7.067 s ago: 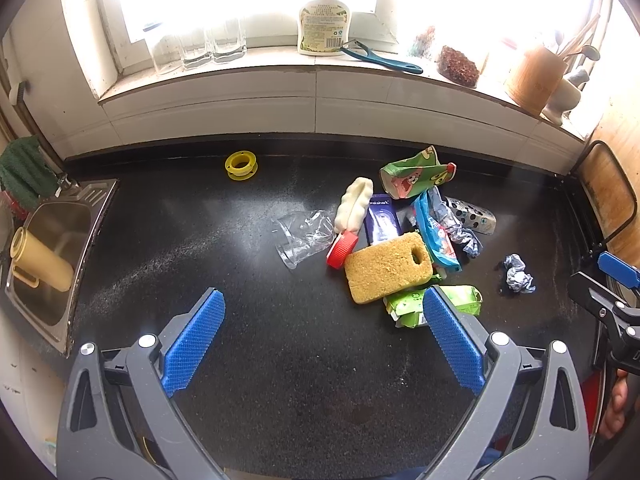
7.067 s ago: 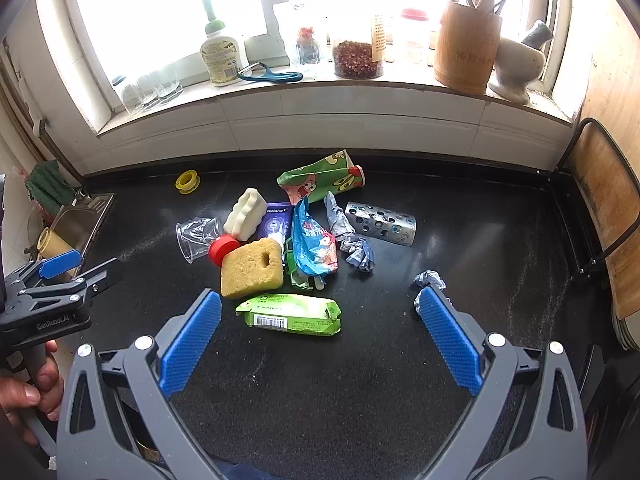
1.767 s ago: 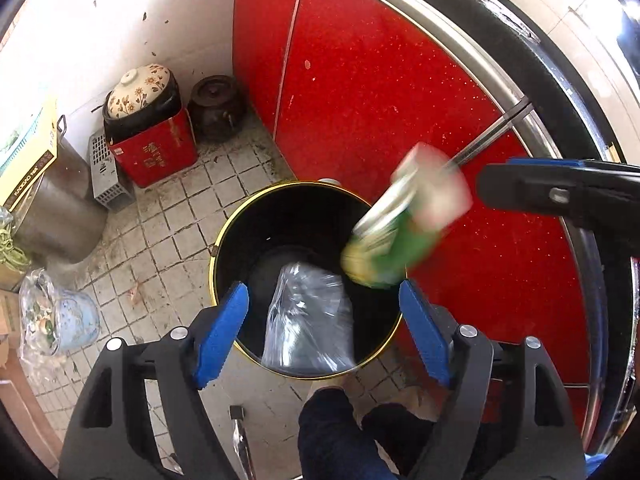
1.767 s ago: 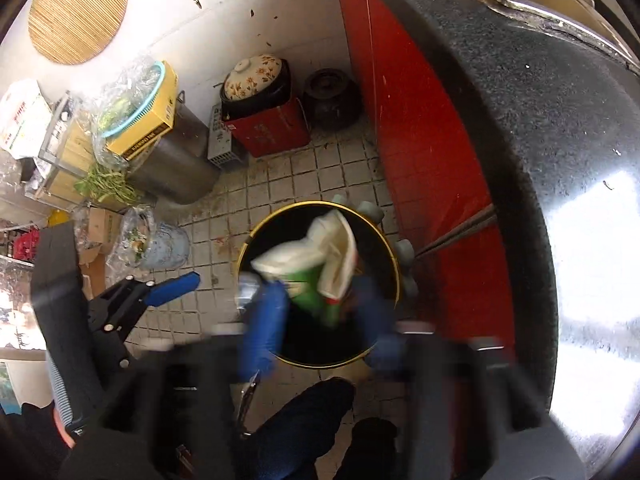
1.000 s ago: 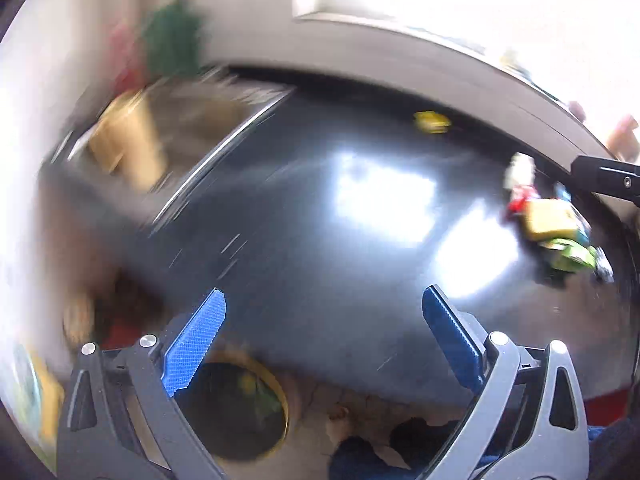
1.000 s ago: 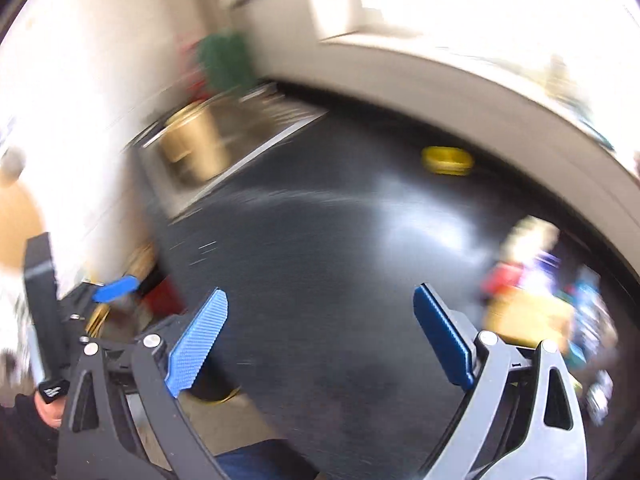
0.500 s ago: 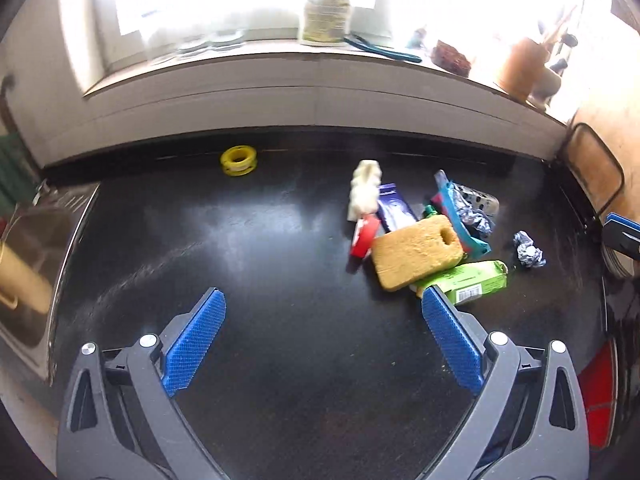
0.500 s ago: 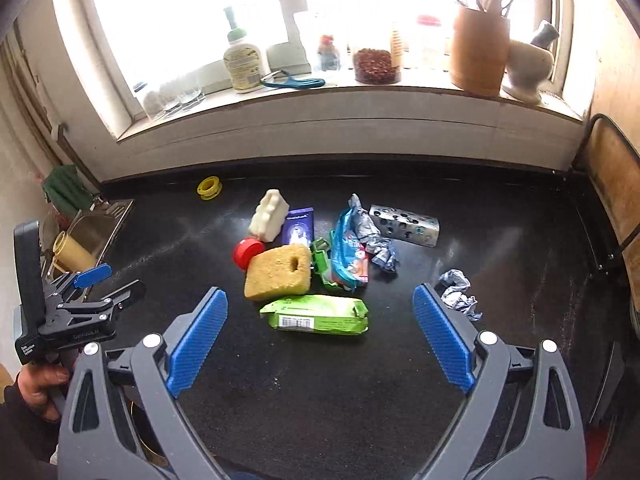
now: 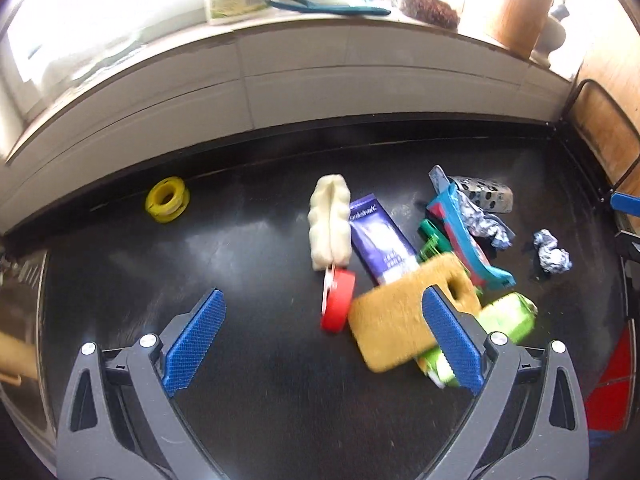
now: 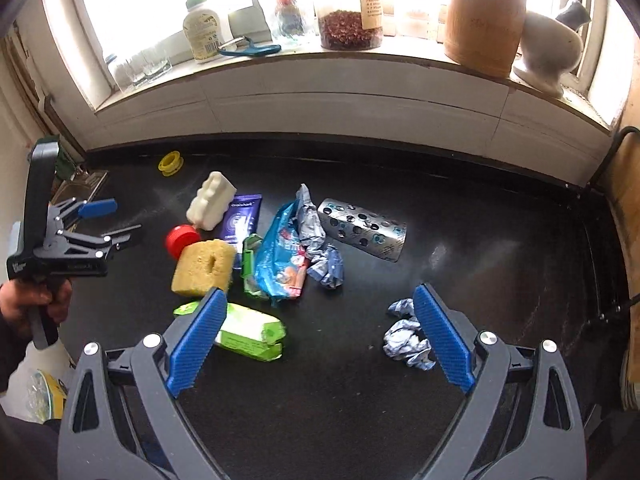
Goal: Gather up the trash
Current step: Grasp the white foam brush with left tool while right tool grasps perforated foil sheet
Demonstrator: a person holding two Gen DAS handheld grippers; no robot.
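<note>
Trash lies in a pile on the black counter [image 10: 480,248]: a green wrapper [image 10: 250,330] [image 9: 508,320], a blue snack bag [image 10: 280,256] [image 9: 464,236], a purple packet [image 10: 242,218] [image 9: 380,240], a silver perforated pack [image 10: 362,228], crumpled foil balls [image 10: 406,340] [image 9: 550,250] and a red cap [image 10: 182,238] [image 9: 339,300]. A yellow sponge [image 10: 204,266] [image 9: 404,324] and a white sponge [image 10: 210,200] [image 9: 330,220] lie among them. My left gripper [image 9: 324,340] is open and empty, just before the red cap. My right gripper [image 10: 320,334] is open and empty, between the green wrapper and the foil ball.
A yellow tape roll [image 9: 167,199] lies near the back wall. The sill holds a soap bottle [image 10: 202,28], scissors [image 10: 250,48], jars [image 10: 348,20] and a wooden utensil holder [image 10: 486,16]. A sink [image 9: 16,320] lies at the left. A rack [image 10: 608,160] stands at the right.
Both grippers came back from the bin on the floor to the counter and have moved closer to the trash pile. The clear plastic cup and the green carton are gone from the counter.
</note>
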